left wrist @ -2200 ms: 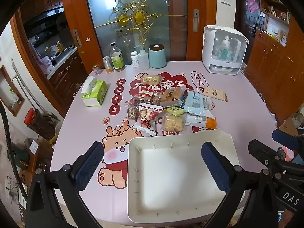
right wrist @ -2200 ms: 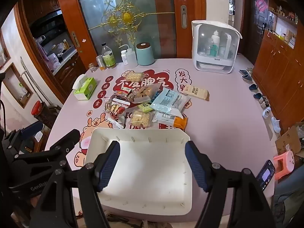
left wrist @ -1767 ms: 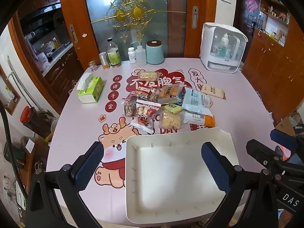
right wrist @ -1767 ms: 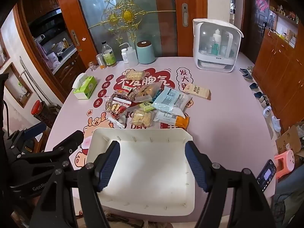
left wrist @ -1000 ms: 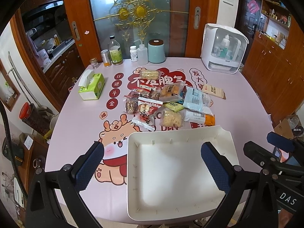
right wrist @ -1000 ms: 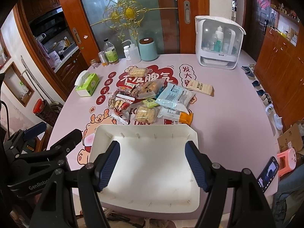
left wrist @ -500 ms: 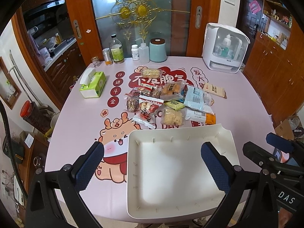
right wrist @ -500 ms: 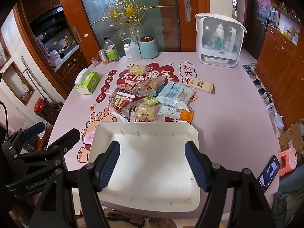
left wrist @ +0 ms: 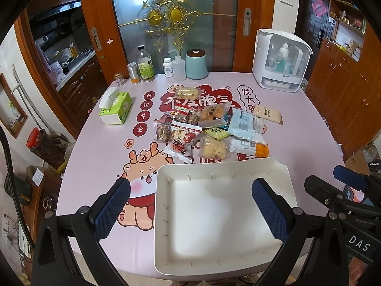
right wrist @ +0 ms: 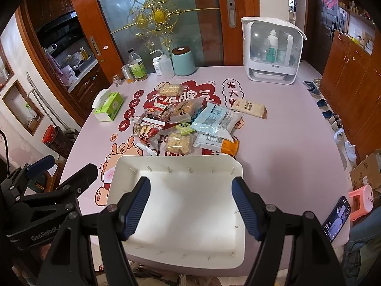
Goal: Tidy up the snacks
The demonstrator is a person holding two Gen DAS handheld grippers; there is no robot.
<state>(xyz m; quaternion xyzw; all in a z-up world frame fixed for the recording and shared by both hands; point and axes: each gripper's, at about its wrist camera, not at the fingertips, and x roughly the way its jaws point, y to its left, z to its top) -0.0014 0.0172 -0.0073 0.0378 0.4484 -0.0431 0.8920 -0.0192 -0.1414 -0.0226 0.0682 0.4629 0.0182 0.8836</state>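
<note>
Left wrist view first: the left gripper [left wrist: 189, 206] hangs over the near edge of the round pink table [left wrist: 302, 128], fingers spread wide with nothing between them. Right under it sits the white tray [left wrist: 214, 209], empty, its near rim just at the table edge. The snack pile [left wrist: 214, 128] lies just beyond the tray's far rim: a clear bag of puffed rice cakes [left wrist: 212, 148] nearest the tray, an orange-ended white packet [left wrist: 248, 146] beside it, a pale blue bag [left wrist: 246, 125] further out, some red nut packs [left wrist: 177, 131] on the tray's far-left side. A single tan cracker pack [left wrist: 268, 114] rests a bit off from the pile, and a wrapped biscuit pack [left wrist: 188, 93] sits alone farther back. A green tissue box [left wrist: 115, 108] is well off to the far left of the tray. The other gripper pokes in at the right edge.

Right wrist view: the right gripper [right wrist: 191, 206] is released too, fingers wide apart above the same white tray [right wrist: 181, 162], touching nothing. The snack pile [right wrist: 188, 126] is again just past the tray's far rim. Way behind it stand a teal canister [right wrist: 183, 61], a few bottles [right wrist: 138, 65] and a white sterilizer cabinet [right wrist: 271, 52]. A phone [right wrist: 337, 218] shows to the right of the tray, below the table edge.
</note>
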